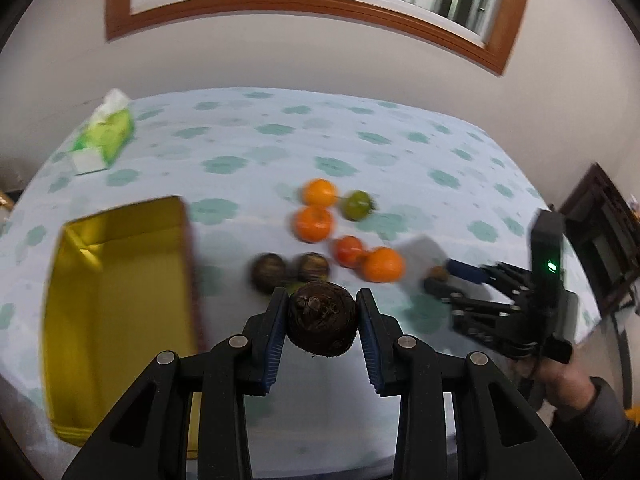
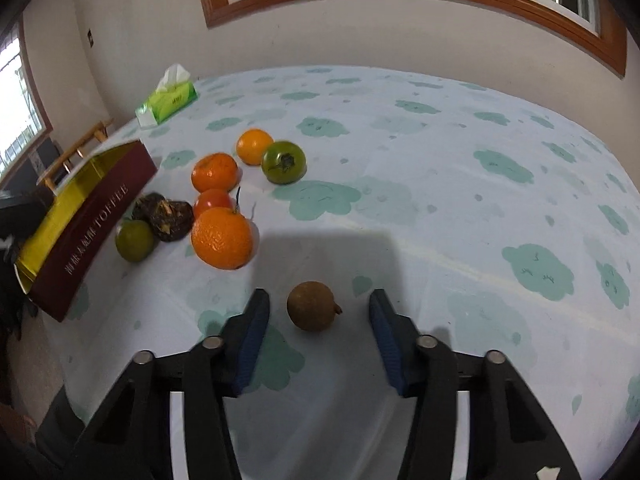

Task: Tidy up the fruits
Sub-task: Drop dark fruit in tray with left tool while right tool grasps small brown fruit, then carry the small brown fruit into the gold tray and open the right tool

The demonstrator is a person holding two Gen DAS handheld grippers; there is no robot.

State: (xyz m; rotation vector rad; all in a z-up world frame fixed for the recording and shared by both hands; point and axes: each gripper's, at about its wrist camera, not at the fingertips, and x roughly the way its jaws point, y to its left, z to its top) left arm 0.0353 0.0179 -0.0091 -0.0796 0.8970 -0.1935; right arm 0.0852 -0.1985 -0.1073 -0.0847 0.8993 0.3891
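Right wrist: box (image 2: 96, 216) reads "TOFFEE" (smaller characters perhaps Chinese).

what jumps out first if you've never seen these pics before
The dark brown round fruit clamped in the left gripper fills the foreground of the left wrist view. Beyond it, a bright cluster of oranges and a green tomato sits mid-table, beside the yellow-lined toffee box. In the right wrist view, a small brown fruit lies on the cloth between the open fingers of the right gripper.
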